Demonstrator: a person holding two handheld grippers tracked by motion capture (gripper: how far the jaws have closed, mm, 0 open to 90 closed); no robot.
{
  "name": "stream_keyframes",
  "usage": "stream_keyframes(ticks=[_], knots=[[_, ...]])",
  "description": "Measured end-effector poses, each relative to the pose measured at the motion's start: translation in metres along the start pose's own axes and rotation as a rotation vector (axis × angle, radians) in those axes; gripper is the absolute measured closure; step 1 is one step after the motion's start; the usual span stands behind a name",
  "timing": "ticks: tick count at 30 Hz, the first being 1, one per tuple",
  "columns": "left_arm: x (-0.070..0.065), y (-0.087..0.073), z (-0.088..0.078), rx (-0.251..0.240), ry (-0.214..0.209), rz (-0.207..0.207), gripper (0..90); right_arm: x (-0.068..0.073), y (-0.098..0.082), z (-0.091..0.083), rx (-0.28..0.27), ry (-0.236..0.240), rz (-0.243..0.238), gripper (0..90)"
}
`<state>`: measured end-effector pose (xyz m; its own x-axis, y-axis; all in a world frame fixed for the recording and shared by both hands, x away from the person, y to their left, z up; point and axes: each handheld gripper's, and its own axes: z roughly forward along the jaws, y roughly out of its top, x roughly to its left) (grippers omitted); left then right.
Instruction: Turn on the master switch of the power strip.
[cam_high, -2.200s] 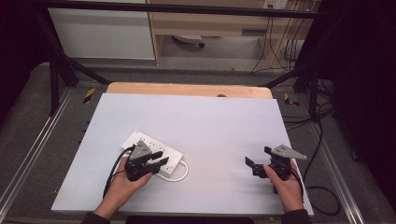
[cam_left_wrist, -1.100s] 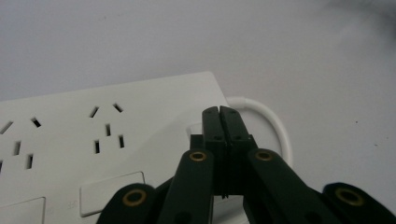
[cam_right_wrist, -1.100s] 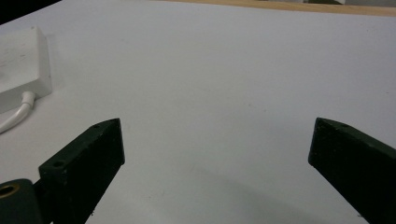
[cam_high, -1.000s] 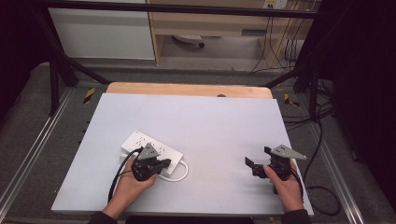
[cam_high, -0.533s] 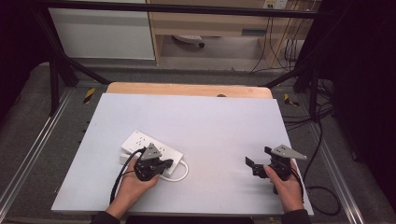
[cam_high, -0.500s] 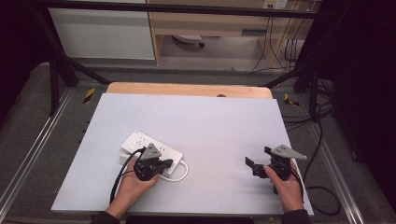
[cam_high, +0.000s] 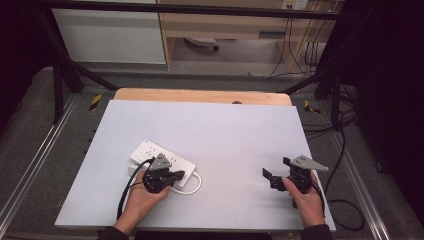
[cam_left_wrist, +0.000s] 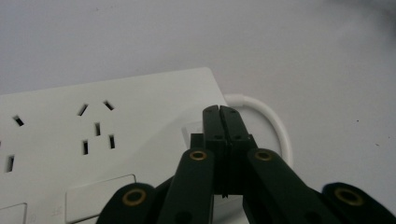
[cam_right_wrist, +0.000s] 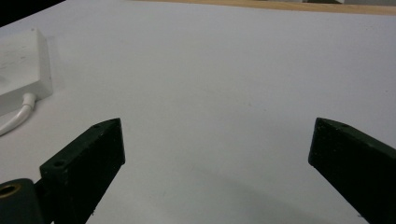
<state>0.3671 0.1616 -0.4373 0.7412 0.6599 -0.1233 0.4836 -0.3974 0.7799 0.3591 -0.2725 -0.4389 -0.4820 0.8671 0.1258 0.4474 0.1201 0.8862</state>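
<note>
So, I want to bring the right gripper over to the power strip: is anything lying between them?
Nothing does. In the high view, bare white table runs from the right gripper to the power strip, whose white cable loops at its near end.

No text, brand, number or sign could be read in the pictures. The white power strip carried only its socket holes and blank switch plates, with some faint small marks near its lower edge that were too blurred to read. The table had no writing.
</note>
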Motion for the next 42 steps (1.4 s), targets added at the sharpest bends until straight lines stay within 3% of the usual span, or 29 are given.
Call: stream_keyframes(ticks=[13, 42], knots=[[-0.0007, 0.0009, 0.0009, 0.013, 0.009, 0.018, 90.0, 0.0001, -0.0001, 0.0001, 0.001, -0.001, 0.000, 4.2], [-0.0006, 0.0008, 0.0011, 0.010, 0.008, 0.013, 90.0, 0.0004, -0.0005, 0.0004, 0.007, -0.001, 0.001, 4.2]])
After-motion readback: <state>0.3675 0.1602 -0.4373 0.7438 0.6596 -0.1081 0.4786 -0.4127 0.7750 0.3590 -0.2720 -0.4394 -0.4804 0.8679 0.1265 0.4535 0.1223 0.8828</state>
